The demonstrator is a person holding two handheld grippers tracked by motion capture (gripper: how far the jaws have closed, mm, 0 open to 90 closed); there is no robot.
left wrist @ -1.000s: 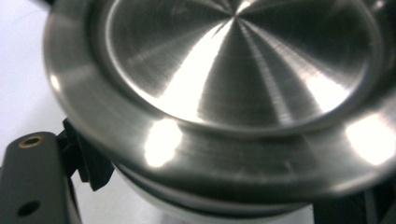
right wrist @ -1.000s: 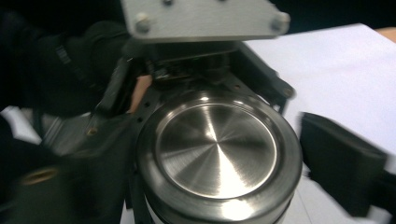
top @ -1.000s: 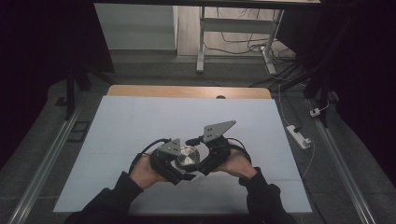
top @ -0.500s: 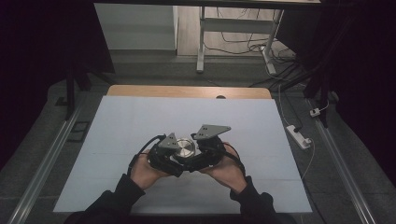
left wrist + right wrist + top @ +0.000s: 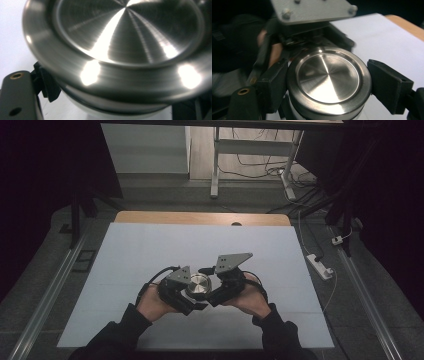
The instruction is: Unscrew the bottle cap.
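Observation:
A round container with a brushed steel lid [image 5: 199,283] and a white body is held above the white table sheet [image 5: 150,250], near its front. My left gripper [image 5: 186,296] comes in from the left and is shut on the container's body; in the left gripper view the lid [image 5: 125,45] looms very close and a black finger [image 5: 17,100] rises at the lower left. From the right, my right gripper [image 5: 214,292] has just closed its jaws on the lid [image 5: 328,75], and both black pads [image 5: 273,85] press on the rim.
A wooden table edge [image 5: 200,217] runs along the back of the sheet. A white power strip [image 5: 320,266] and cables lie on the floor at the right. Metal rails [image 5: 50,290] flank the table, and desk legs [image 5: 215,165] stand behind it.
The right gripper came in closer to the container and its grey plate dipped, then rose again. The left hand kept its hold in place.

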